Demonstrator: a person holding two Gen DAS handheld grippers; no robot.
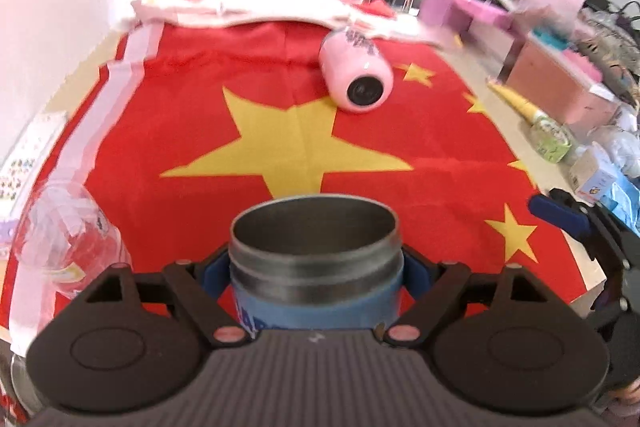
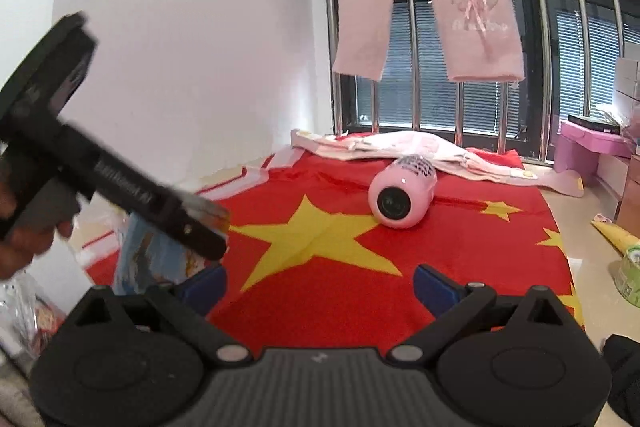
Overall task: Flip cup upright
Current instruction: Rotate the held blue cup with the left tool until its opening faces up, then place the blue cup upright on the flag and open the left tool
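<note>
My left gripper (image 1: 316, 277) is shut on a blue cup (image 1: 316, 267) with a steel threaded rim, held upright with its open mouth up, above the red flag cloth (image 1: 240, 99). The blue cup (image 2: 156, 259) shows at the left of the right wrist view, partly hidden by the left gripper's body. A pink cup (image 1: 357, 71) lies on its side on the cloth farther back, mouth toward me; it also shows in the right wrist view (image 2: 402, 191). My right gripper (image 2: 318, 287) is open and empty, low over the cloth, well short of the pink cup.
A clear plastic container (image 1: 68, 239) stands at the left of the cloth. White and pink garments (image 2: 404, 147) lie along the back edge by the window bars. Pink boxes (image 1: 556, 79), a green tape roll (image 1: 554, 139) and clutter fill the right side.
</note>
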